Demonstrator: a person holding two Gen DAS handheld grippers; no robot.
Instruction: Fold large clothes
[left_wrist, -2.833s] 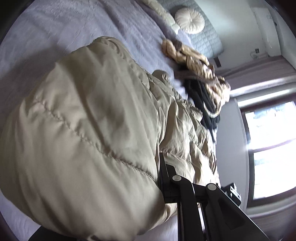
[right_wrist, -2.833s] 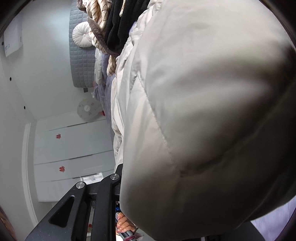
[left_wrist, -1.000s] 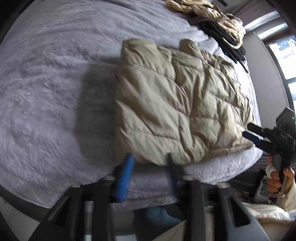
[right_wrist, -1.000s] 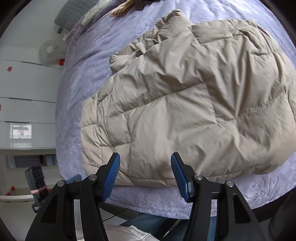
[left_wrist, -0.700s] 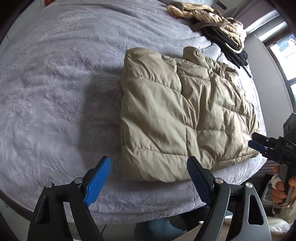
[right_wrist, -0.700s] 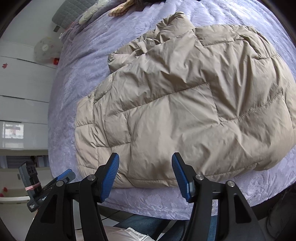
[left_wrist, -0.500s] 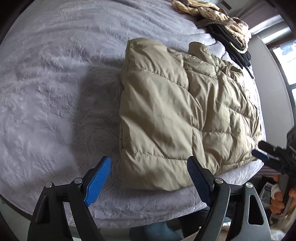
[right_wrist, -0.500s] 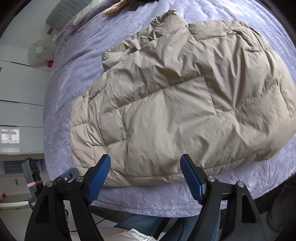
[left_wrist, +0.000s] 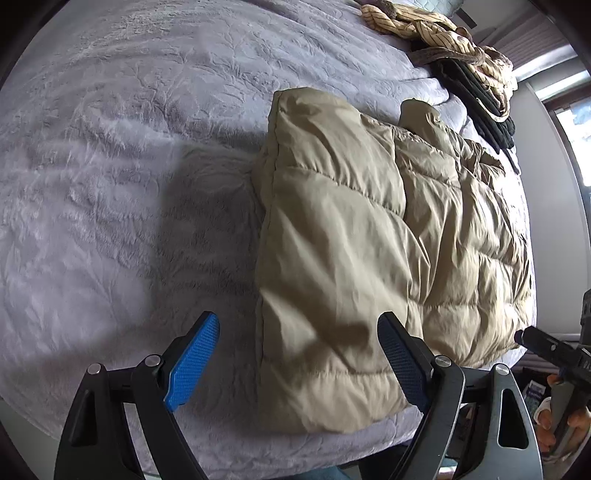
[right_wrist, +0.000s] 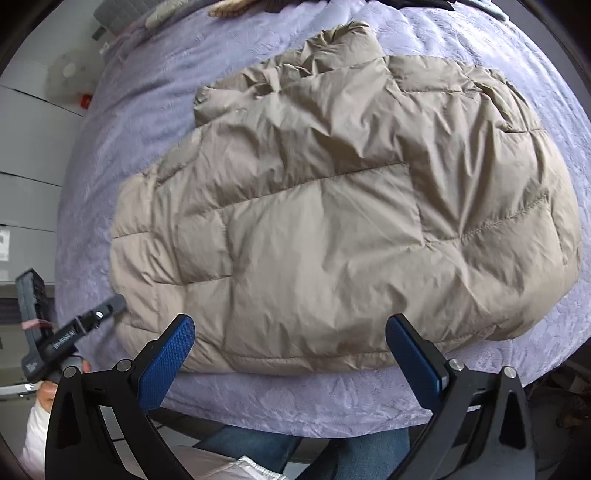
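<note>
A beige quilted puffer jacket (left_wrist: 332, 240) lies folded on the bed, with its collar at the far side. My left gripper (left_wrist: 297, 319) hovers over the jacket's near left corner. Its jaws are opening, and the corner shows between the blue pads without touching them. In the right wrist view the jacket (right_wrist: 314, 203) fills the middle. My right gripper (right_wrist: 290, 321) hangs over its near hem. These jaws are opening wide too, and the pads press on nothing. Each view catches the other gripper at its edge, held in a hand.
The lavender bed cover (left_wrist: 110, 166) spreads wide to the left of the jacket. A heap of striped beige and black clothes (left_wrist: 461, 44) lies at the far right corner. White drawers (right_wrist: 22, 147) stand beside the bed. The person's jeans (right_wrist: 258, 446) are at the near edge.
The jacket, held up earlier, now lies folded on the bed. Both grippers' jaws have spread wider. The left gripper has sunk closer to the jacket's near corner.
</note>
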